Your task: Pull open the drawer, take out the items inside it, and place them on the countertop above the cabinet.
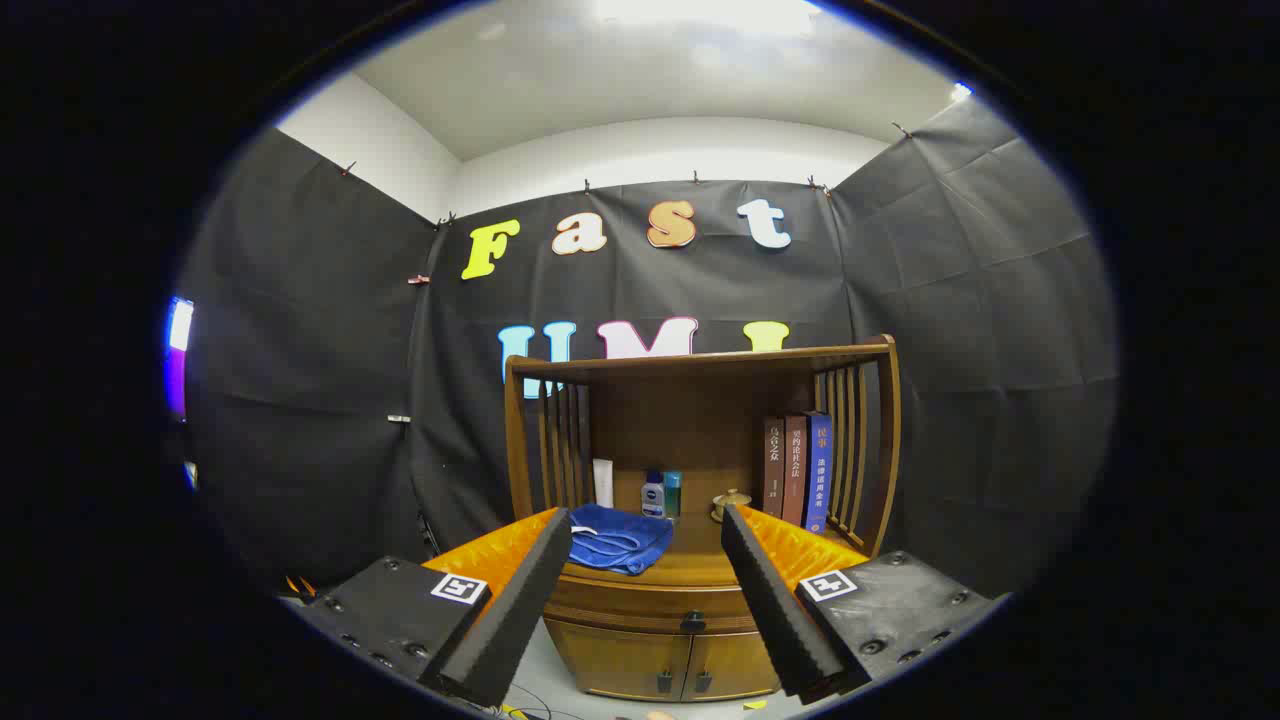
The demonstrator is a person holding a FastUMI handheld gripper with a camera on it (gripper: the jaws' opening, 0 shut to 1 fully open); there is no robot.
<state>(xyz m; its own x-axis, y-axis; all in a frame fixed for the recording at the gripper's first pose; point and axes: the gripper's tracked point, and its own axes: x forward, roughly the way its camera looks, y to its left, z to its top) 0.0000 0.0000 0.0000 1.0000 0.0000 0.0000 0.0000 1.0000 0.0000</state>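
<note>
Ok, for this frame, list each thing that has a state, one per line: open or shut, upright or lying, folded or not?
gripper: open, nothing between the fingers, well short of the cabinet.
drawer: shut, knob untouched.
cabinet doors: both shut.
blue towel: lying crumpled on the countertop.
lotion bottle: upright, capped.
white tube: standing upright.
three books: upright, leaning slightly against the right slats.

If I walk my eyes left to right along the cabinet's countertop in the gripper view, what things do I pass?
Blue towel → white tube → white-capped bottle → teal bottle → small brass pot → three upright books. The gripper is open, with the closed drawer ahead.
</note>
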